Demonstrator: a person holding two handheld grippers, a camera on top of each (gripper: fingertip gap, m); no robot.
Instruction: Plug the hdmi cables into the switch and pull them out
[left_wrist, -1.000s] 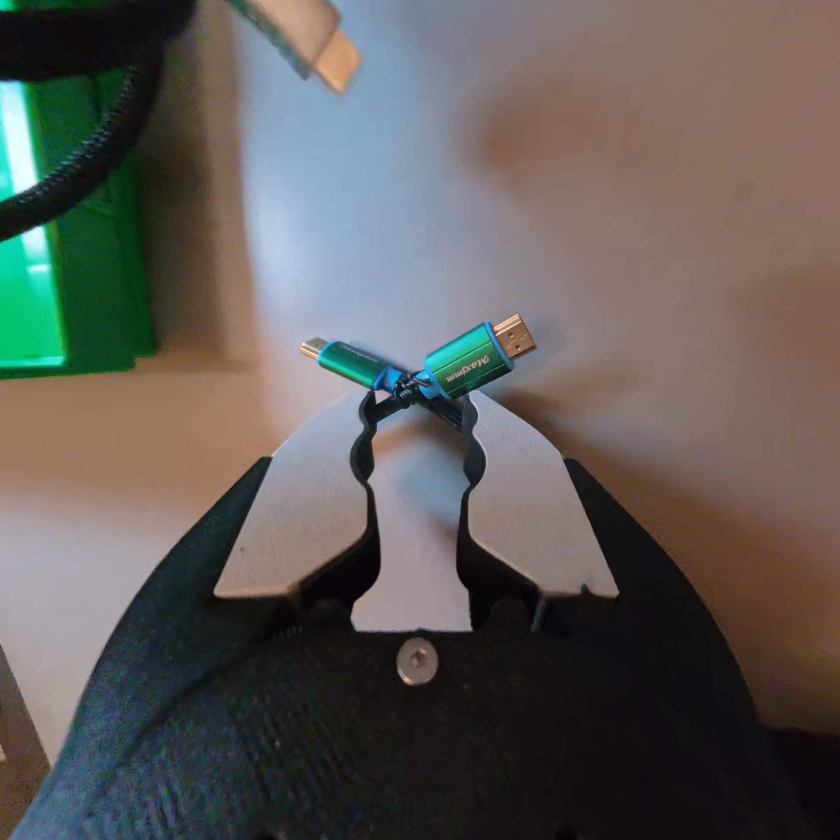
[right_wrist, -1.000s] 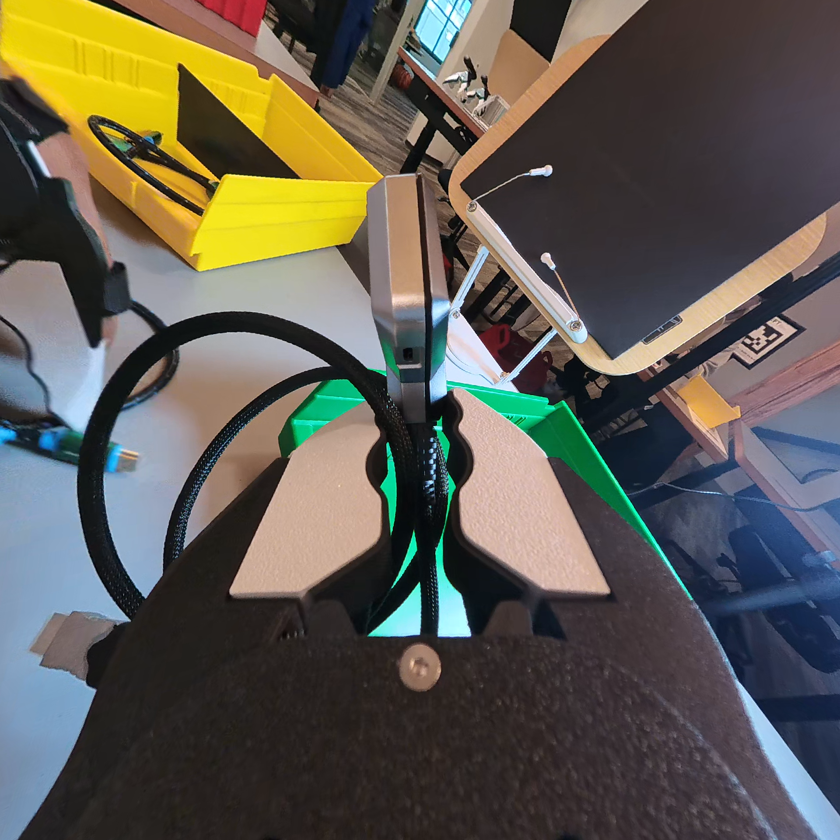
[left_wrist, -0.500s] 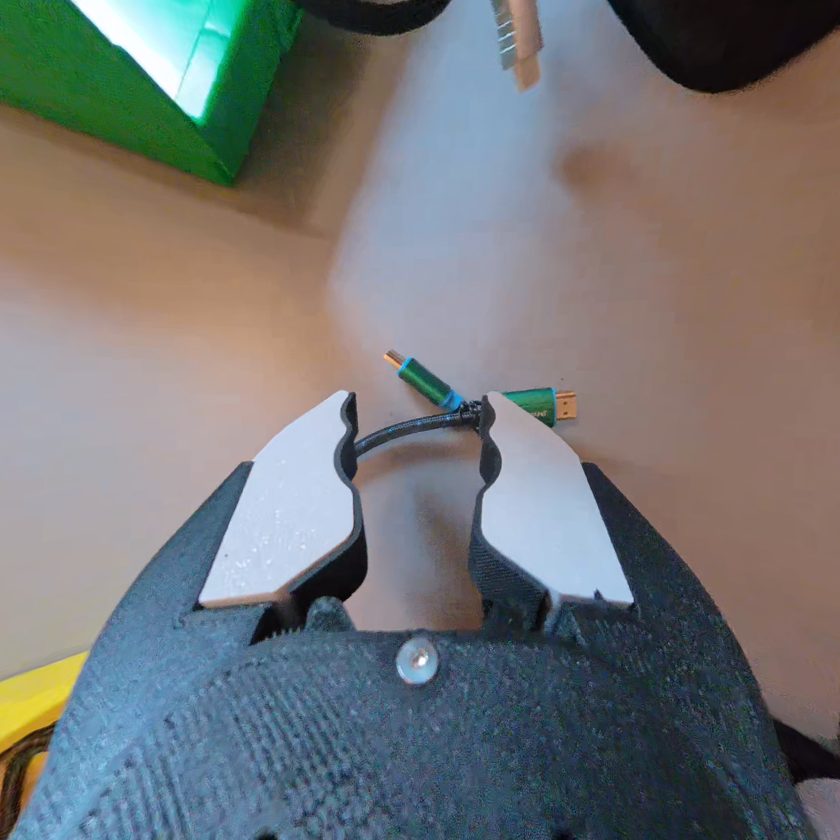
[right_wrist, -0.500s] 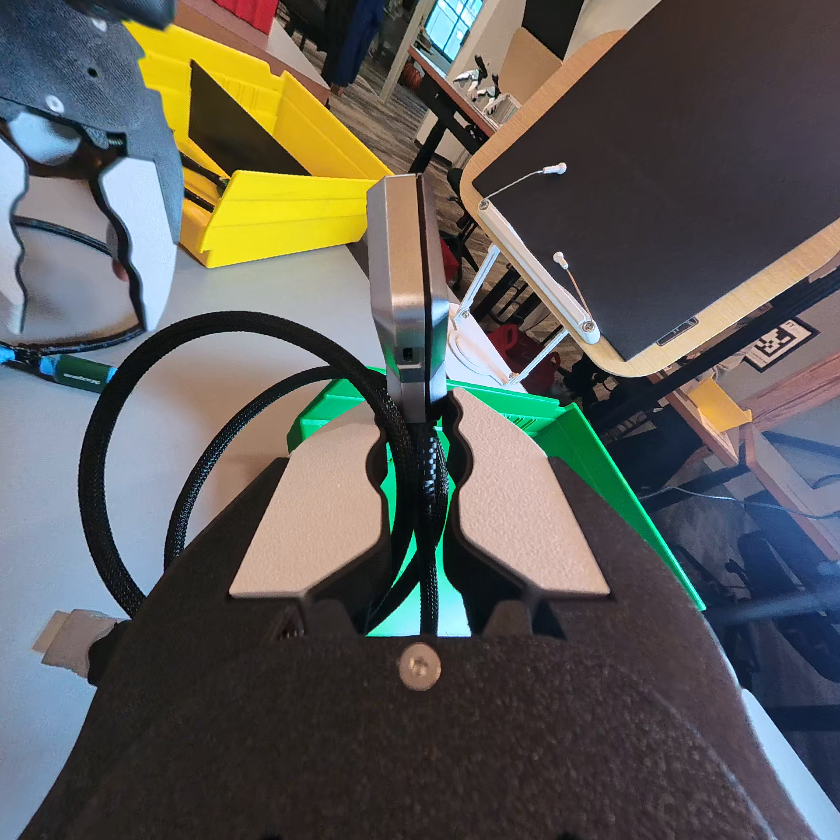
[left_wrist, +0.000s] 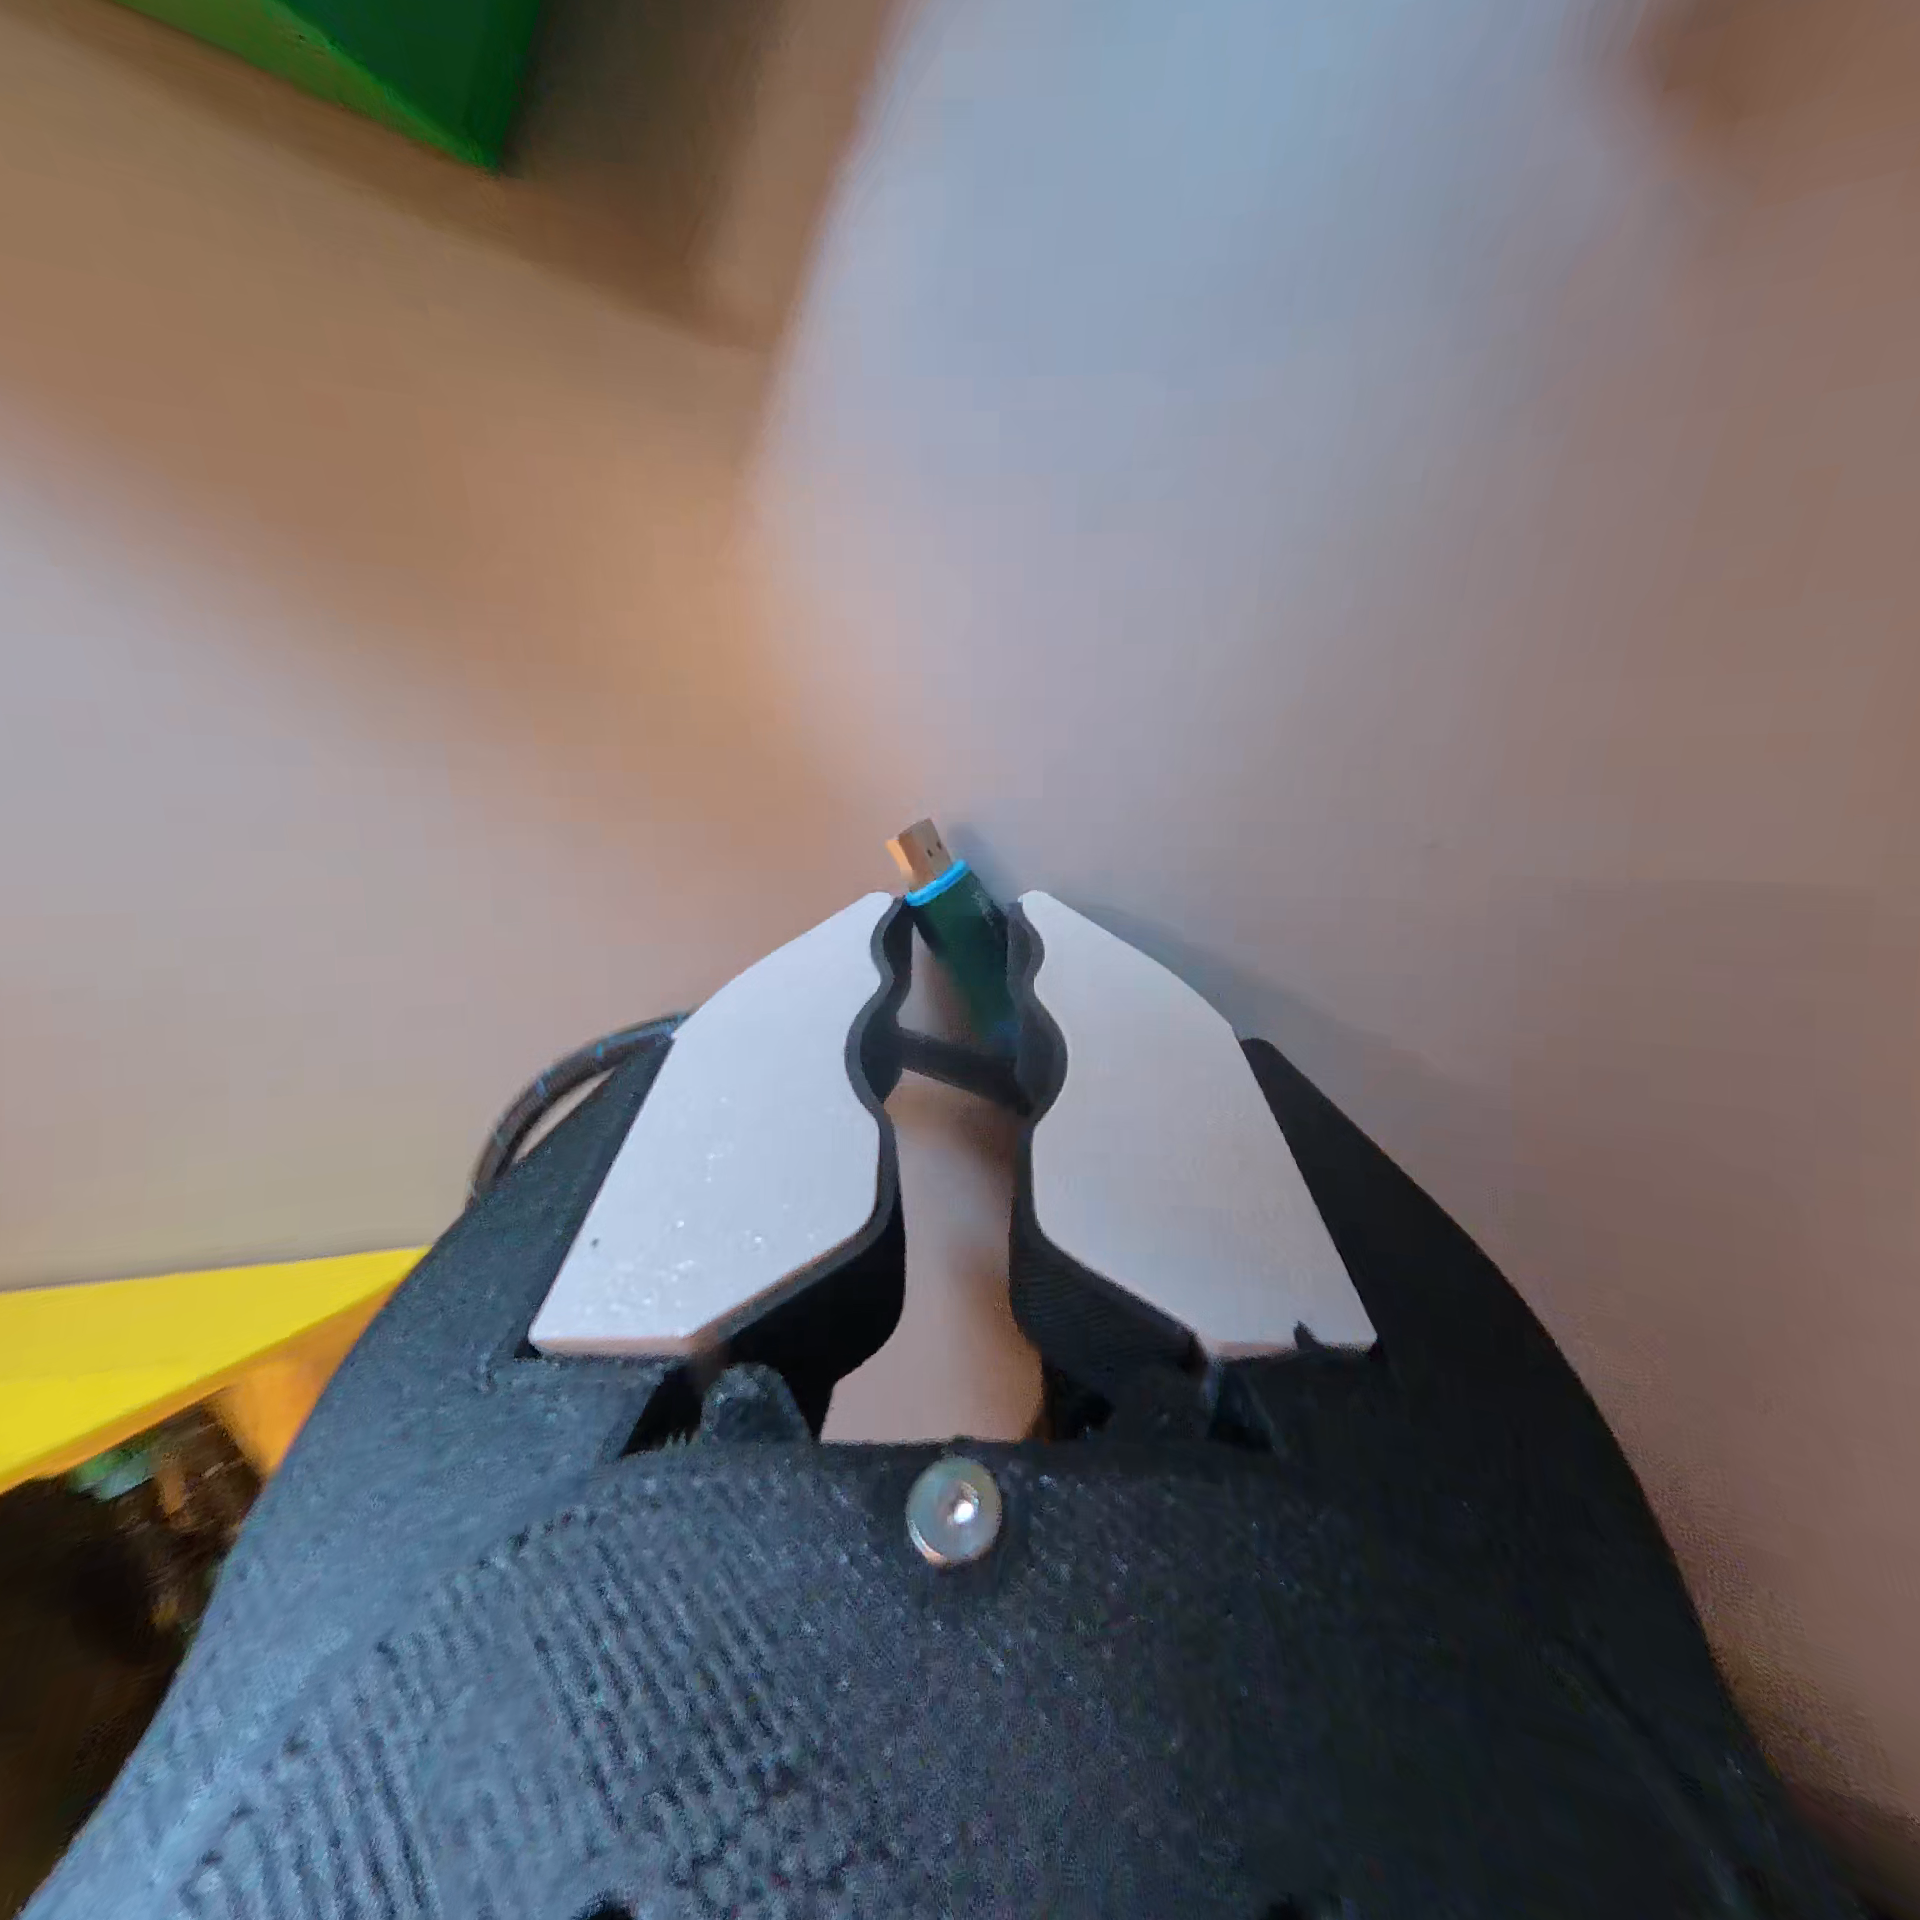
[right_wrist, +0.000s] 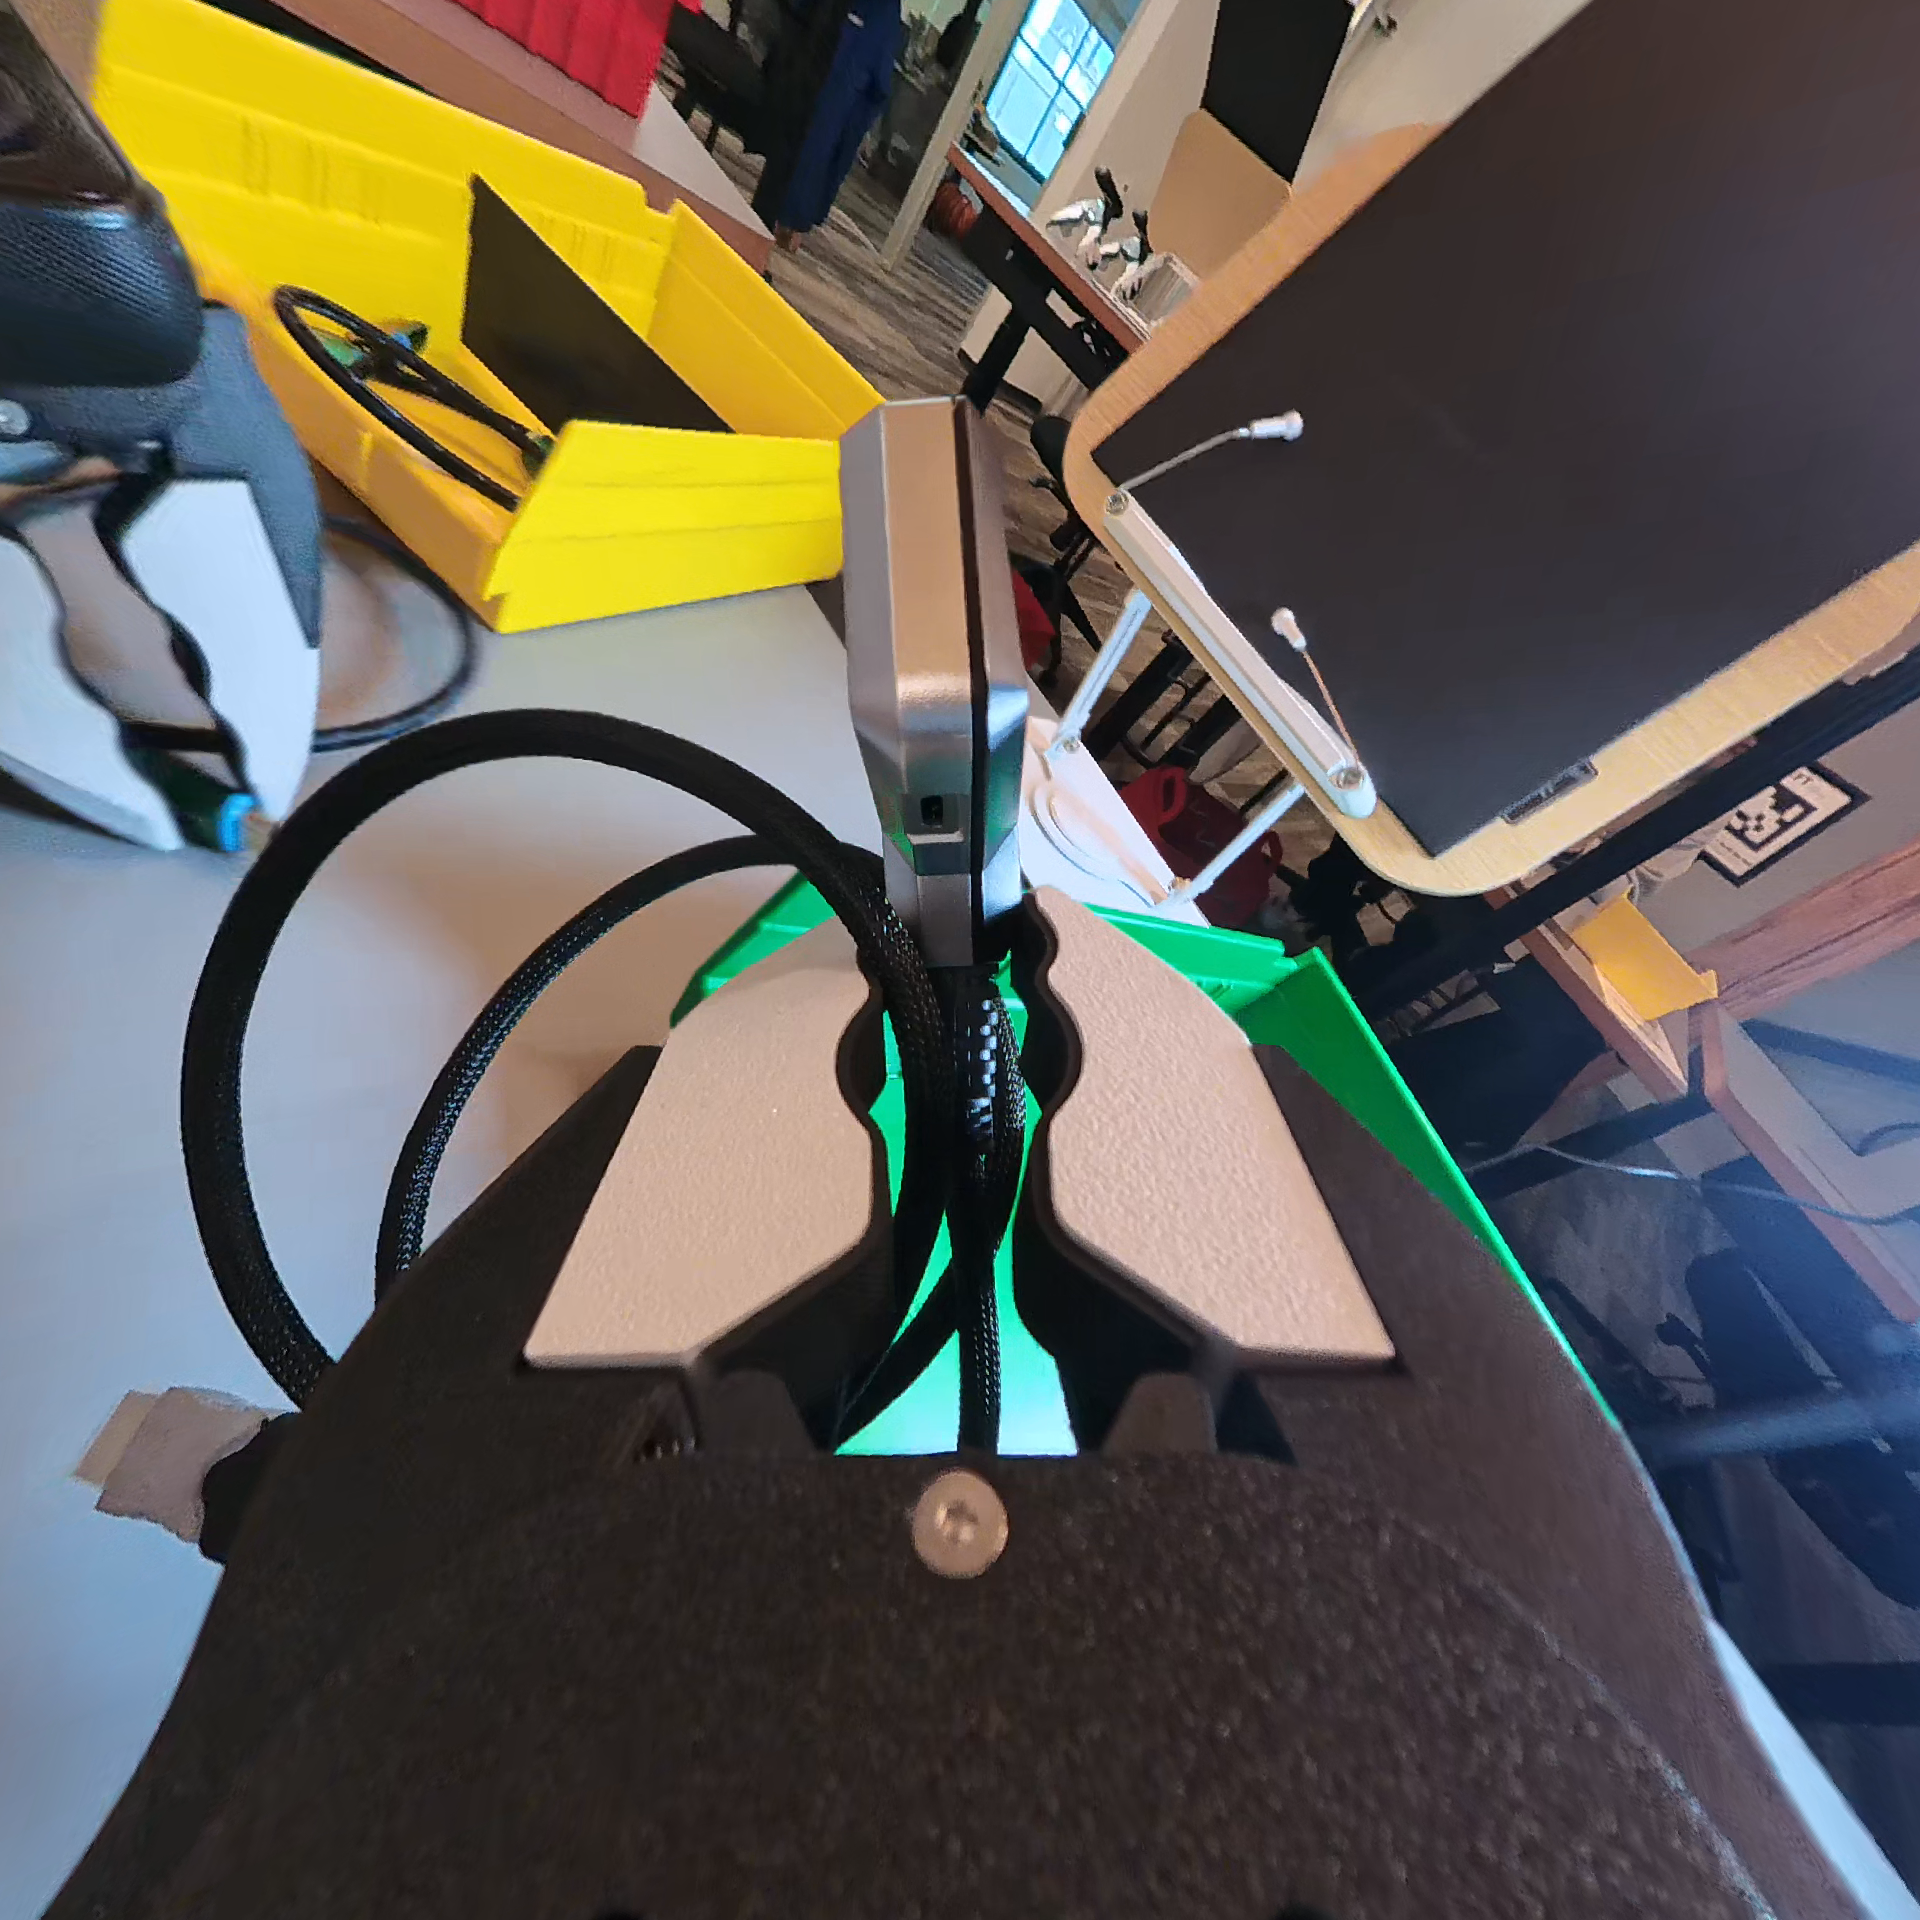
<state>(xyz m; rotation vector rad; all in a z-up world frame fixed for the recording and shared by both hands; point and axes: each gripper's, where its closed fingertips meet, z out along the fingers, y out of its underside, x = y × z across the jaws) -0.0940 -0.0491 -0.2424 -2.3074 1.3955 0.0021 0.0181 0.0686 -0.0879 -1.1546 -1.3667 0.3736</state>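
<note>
Left wrist view: your left gripper (left_wrist: 954, 914) pinches the green plug (left_wrist: 961, 933) between its jaws, gold tip poking out ahead at a slant. That slant could jam the plug at the port, and the shallow hold may let it twist. The table (left_wrist: 1351, 520) ahead lies open; the green bin (left_wrist: 416, 73) sits far left, the yellow bin (left_wrist: 156, 1340) near your left side

Right wrist view: your right gripper (right_wrist: 961, 925) clamps the switch (right_wrist: 920, 644) by its lower end, upright, braided cables (right_wrist: 312, 935) looping left. Those loops could snag the incoming plug. The table edge runs just right of the green bin, so keep left, where there is free room
</note>
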